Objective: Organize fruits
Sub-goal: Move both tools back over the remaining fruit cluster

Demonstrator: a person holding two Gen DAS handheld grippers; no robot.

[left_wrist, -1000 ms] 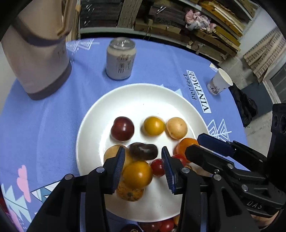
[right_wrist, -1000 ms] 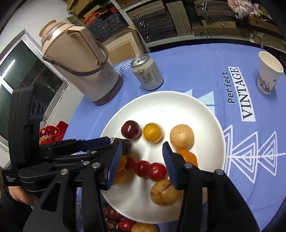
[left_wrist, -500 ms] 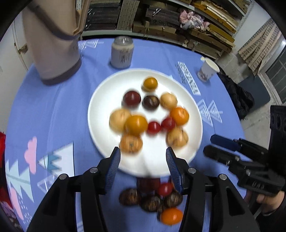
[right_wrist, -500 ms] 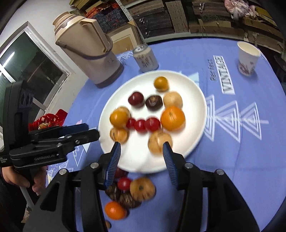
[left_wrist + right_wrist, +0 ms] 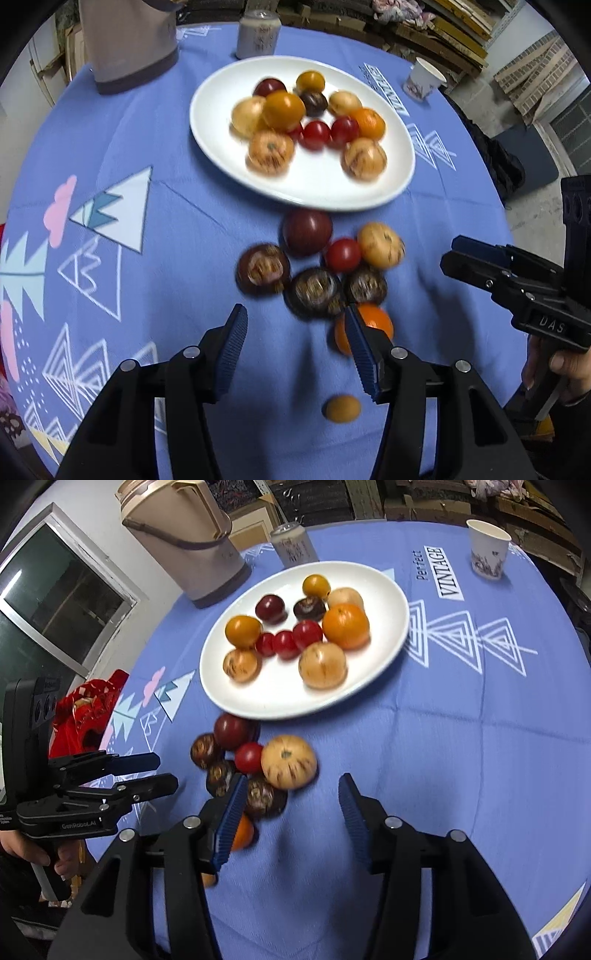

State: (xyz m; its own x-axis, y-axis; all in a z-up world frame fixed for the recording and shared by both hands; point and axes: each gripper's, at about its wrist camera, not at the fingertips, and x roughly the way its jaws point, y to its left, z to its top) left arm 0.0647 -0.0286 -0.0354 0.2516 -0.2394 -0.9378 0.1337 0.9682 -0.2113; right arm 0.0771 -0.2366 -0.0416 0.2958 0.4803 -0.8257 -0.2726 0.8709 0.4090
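A white plate [image 5: 317, 192] [image 5: 384, 587] holds several fruits: oranges, red tomatoes, dark plums and tan round fruits. A loose pile of fruit lies on the blue cloth in front of it: a dark plum [image 5: 306, 230], a red tomato [image 5: 342, 254], a tan fruit [image 5: 289, 762], three brown mangosteens, an orange [image 5: 373, 321] and a small tan fruit [image 5: 341, 408]. My left gripper [image 5: 295, 347] is open and empty above the cloth, just short of the pile. My right gripper [image 5: 291, 819] is open and empty beside the pile.
A beige thermos jug [image 5: 184, 542] and a drink can [image 5: 293, 546] stand behind the plate. A paper cup [image 5: 487, 550] stands at the far right. A red bag [image 5: 88, 709] lies past the table's left edge.
Both grippers have pulled back from over the plate toward the table's near side, staying open. The loose pile of fruit in front of the plate has come into view.
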